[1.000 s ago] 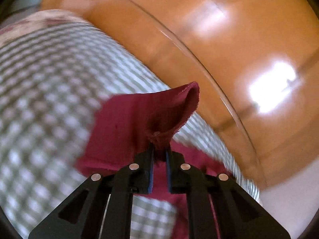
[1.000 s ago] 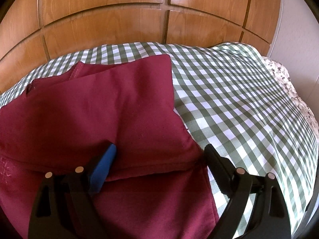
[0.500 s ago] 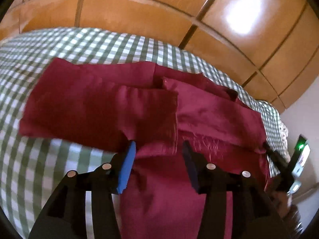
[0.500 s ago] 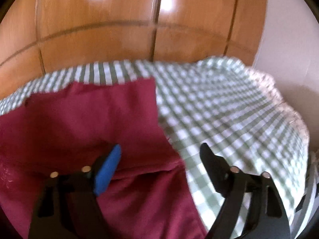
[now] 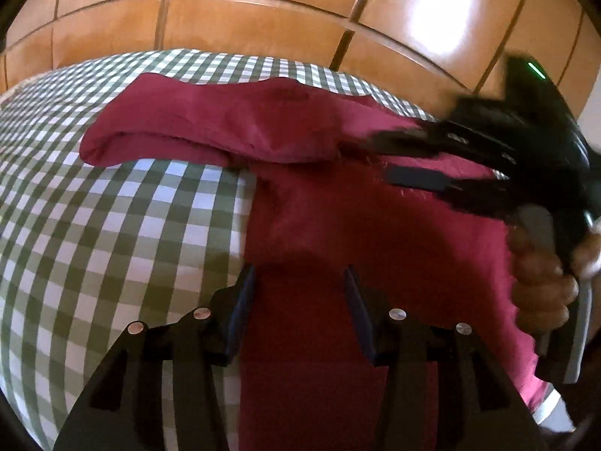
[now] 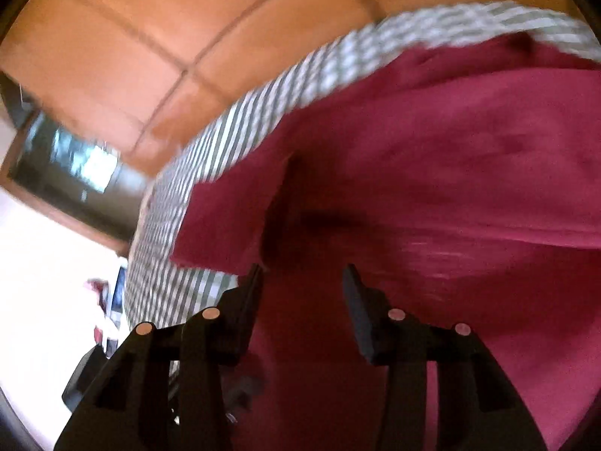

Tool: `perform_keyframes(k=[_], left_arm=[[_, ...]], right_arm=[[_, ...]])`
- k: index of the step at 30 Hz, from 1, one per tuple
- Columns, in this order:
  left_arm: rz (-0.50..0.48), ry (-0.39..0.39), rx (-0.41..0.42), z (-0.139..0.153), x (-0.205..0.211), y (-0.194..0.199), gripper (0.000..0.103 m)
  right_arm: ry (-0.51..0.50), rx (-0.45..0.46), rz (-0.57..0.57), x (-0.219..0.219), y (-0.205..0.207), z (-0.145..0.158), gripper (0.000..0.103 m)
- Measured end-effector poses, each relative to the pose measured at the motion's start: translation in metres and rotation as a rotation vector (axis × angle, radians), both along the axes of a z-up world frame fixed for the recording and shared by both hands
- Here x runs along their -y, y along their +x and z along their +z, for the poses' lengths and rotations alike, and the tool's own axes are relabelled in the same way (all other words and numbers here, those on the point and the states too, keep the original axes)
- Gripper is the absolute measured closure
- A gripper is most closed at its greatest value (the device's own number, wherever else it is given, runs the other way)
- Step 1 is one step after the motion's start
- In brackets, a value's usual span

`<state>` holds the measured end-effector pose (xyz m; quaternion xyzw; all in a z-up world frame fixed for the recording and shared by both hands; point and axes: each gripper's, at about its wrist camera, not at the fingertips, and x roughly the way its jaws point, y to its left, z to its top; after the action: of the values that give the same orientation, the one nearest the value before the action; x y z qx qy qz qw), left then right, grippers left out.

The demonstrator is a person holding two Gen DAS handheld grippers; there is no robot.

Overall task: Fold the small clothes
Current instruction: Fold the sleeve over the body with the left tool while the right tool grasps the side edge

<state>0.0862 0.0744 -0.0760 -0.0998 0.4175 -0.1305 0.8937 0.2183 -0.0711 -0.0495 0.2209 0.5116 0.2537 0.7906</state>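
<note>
Both tongs [image 5: 298,282] [image 6: 300,282] agape | maroon garment [image 5: 338,233] – long axis toward headboard [image 5: 263,11]

Bright daylight, white glare seen on the wooden panels [image 5: 447,18], fisheye bending at the edges, right wrist view heavily motion-blurred, perhaps overexposed at left

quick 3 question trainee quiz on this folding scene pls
1. True or false: the left gripper is clamped on the maroon garment.
2. What pattern is the bed cover under the garment: A) floral B) green-white check C) plain blue?
3. Which device shows at the right of the left wrist view?

Key: 1. False, its jaws stand open. 2. B. 3. The right gripper, hand-held, over the garment.
</note>
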Motion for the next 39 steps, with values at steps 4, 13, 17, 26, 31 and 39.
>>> perform_keyframes(k=[4, 13, 17, 26, 31, 39], left_arm=[[0.004, -0.01, 0.003, -0.004, -0.001, 0.001, 0.056], [0.004, -0.016, 0.013, -0.006, -0.002, -0.003, 0.056], [0.029, -0.044, -0.041, 0.0, -0.005, 0.003, 0.056], [0.06, -0.01, -0.095, 0.005, 0.0, 0.014, 0.056], [0.036, 0.087, -0.114, 0.006, 0.013, 0.02, 0.056], [-0.012, -0.161, -0.095, 0.034, 0.013, 0.04, 0.056]], right_arm=[[-0.032, -0.041, 0.017, -0.028, 0.018, -0.006, 0.074], [-0.176, 0.334, -0.028, -0.01, -0.02, 0.1, 0.095], [-0.254, 0.453, -0.163, 0.055, -0.034, 0.132, 0.095], [-0.332, 0.273, -0.469, 0.209, -0.044, 0.077, 0.095], [-0.315, 0.147, -0.539, 0.245, -0.049, 0.03, 0.095], [-0.212, 0.096, -0.577, 0.262, -0.055, -0.009, 0.095]])
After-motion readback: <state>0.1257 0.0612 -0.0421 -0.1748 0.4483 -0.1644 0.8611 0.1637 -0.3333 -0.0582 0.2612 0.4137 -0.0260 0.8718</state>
